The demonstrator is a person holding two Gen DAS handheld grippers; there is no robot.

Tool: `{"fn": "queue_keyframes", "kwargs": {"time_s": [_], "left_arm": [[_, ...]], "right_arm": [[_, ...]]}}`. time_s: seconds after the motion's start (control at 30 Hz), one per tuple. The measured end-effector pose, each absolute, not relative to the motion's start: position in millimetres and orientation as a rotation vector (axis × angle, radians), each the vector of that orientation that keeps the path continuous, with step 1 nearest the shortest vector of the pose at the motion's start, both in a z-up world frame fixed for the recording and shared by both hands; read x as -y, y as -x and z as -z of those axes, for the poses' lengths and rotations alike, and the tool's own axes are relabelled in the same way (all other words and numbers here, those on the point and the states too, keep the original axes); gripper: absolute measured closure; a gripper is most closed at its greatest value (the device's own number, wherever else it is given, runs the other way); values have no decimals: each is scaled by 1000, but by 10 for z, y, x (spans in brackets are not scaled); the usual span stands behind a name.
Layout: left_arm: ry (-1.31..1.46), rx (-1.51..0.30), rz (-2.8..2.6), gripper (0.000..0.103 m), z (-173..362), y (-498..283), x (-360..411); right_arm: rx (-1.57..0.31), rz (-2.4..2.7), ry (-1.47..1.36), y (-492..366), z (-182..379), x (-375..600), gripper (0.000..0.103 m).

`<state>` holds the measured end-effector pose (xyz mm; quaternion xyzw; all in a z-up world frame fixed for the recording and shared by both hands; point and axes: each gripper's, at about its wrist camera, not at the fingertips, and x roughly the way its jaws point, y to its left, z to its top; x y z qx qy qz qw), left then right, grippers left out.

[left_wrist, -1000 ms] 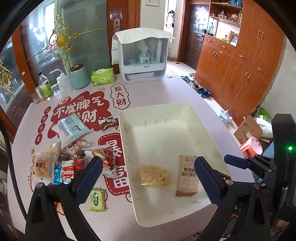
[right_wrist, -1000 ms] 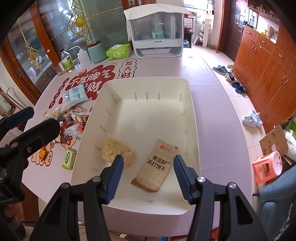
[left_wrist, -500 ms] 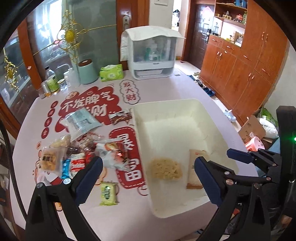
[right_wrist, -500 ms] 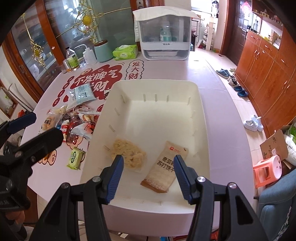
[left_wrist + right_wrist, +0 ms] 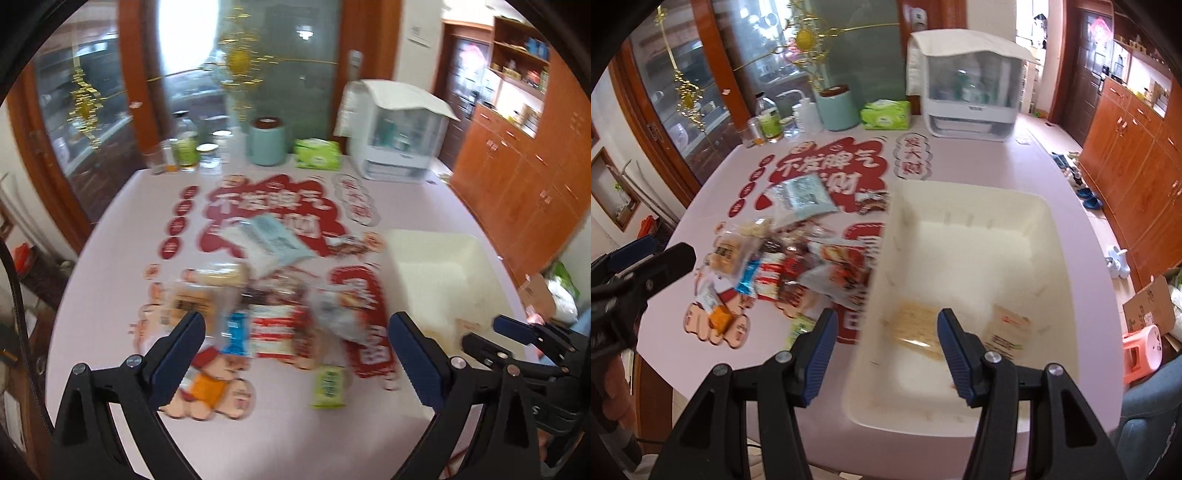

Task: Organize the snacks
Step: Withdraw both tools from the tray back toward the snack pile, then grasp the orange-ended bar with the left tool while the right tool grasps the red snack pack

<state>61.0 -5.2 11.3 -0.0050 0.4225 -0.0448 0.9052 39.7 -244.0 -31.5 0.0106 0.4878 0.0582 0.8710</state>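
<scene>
A white bin (image 5: pixel 1060 236) stands on the pink table; it also shows in the left wrist view (image 5: pixel 436 258). In it lie a pale noodle-like snack (image 5: pixel 918 326) and a tan cracker packet (image 5: pixel 1008 326). A heap of snack packets (image 5: pixel 273 314) lies left of the bin, also in the right wrist view (image 5: pixel 798 266), with a small green packet (image 5: pixel 328 382) at its near edge. My left gripper (image 5: pixel 295 350) is open and empty above the heap. My right gripper (image 5: pixel 884 354) is open and empty over the bin's near left rim.
At the table's far edge stand a white dish cabinet (image 5: pixel 967 96), a green tissue pack (image 5: pixel 884 114), a teal canister (image 5: pixel 836 109) and bottles (image 5: pixel 768 122). Wooden cupboards (image 5: pixel 1137 155) line the right wall. A pink stool (image 5: pixel 1143 347) and a cardboard box are on the floor.
Both grippers have swung to the left. The left one has left the bin and now looks over the snack heap; the right one has shifted towards the bin's left rim. Both stay open.
</scene>
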Motion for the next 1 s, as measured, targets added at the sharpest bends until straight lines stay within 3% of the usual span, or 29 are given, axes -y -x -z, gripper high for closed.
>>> {"fn": "queue_keyframes", "kwargs": {"time_s": [0.47, 1.0], "left_arm": [[37, -892, -143, 4, 141, -878, -1324], [257, -1237, -257, 4, 1719, -1065, -1820]], "right_arm": [[-1044, -196, 39, -751, 431, 1365, 46], [-1196, -198, 51, -1484, 1522, 692, 46]]}}
